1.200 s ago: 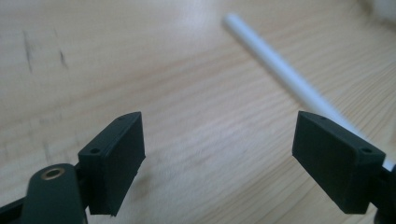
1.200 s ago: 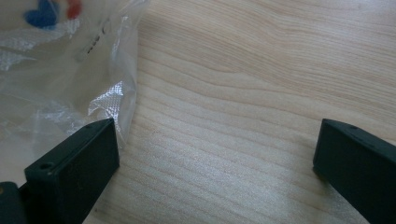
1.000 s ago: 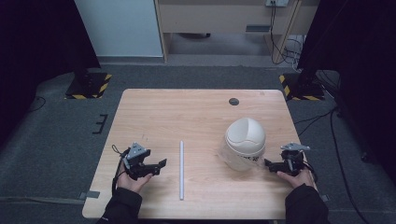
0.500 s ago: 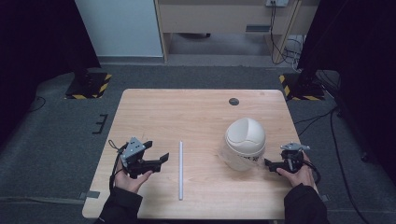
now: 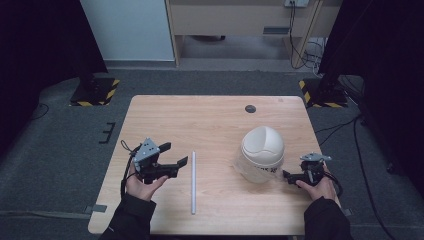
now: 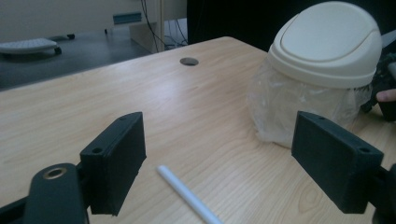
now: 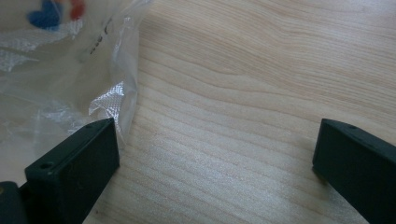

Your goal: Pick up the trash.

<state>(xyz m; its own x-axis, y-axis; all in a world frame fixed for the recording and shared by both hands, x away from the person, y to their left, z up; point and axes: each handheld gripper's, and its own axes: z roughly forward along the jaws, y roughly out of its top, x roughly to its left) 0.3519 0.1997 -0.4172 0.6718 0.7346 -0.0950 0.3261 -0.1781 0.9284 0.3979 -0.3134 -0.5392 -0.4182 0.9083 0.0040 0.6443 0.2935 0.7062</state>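
While the left gripper [image 5: 176, 156] hovered lower left, fingers spread beside the tube [image 5: 193, 182], the right gripper [image 5: 289, 175], fingers spread, touched the bin's [image 5: 262, 146] bag [image 7: 60, 70].

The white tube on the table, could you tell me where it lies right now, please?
In the high view the white tube lies flat on the wooden table, left of centre, between the left gripper and the small bin with the cream dome lid.
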